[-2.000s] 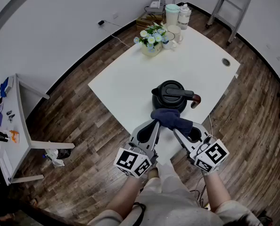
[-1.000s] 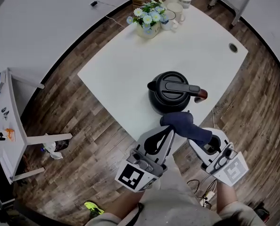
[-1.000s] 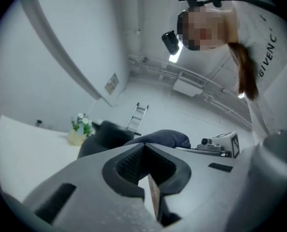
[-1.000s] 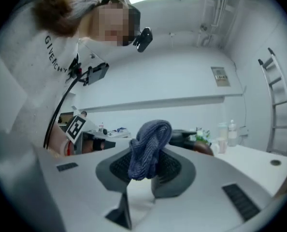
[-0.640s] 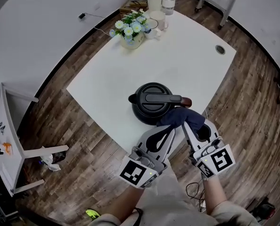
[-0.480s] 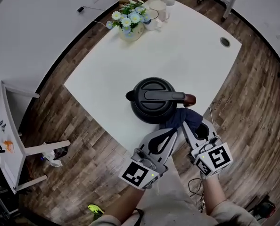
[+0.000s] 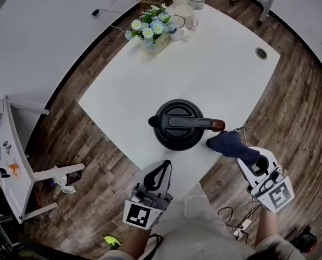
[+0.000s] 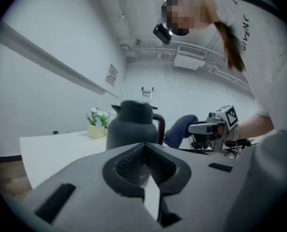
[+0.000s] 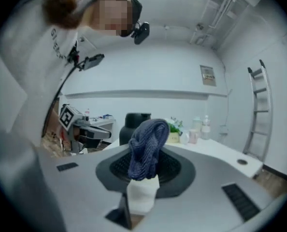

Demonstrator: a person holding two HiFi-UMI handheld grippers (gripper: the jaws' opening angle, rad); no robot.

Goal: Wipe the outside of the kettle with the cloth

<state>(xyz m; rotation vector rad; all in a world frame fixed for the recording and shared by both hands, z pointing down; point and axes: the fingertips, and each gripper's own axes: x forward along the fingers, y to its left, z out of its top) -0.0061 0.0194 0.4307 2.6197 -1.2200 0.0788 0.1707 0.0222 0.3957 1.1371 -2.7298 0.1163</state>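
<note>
gripping cloth (image 7: 229, 143) in right claw (image 9: 143, 181), left claw (image 8: 144, 152) together, lidded kettle (image 7: 178, 124), flowers (image 7: 147, 29) in vase (image 7: 156, 44)

A coarse-knit, dark blue cloth (image 7: 230, 144) bunches between the matt grey plastic jaws of the right gripper (image 7: 242, 156); just ahead of the claw stands a matt charcoal kettle (image 7: 178, 124) on a smooth white table (image 7: 226, 75), with wood-grain plank floor (image 7: 96, 161) below.

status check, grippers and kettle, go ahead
Left gripper shut, empty. Right gripper shut on cloth, beside the kettle at its handle side, contact unclear. Nothing between cloth and kettle.
</note>
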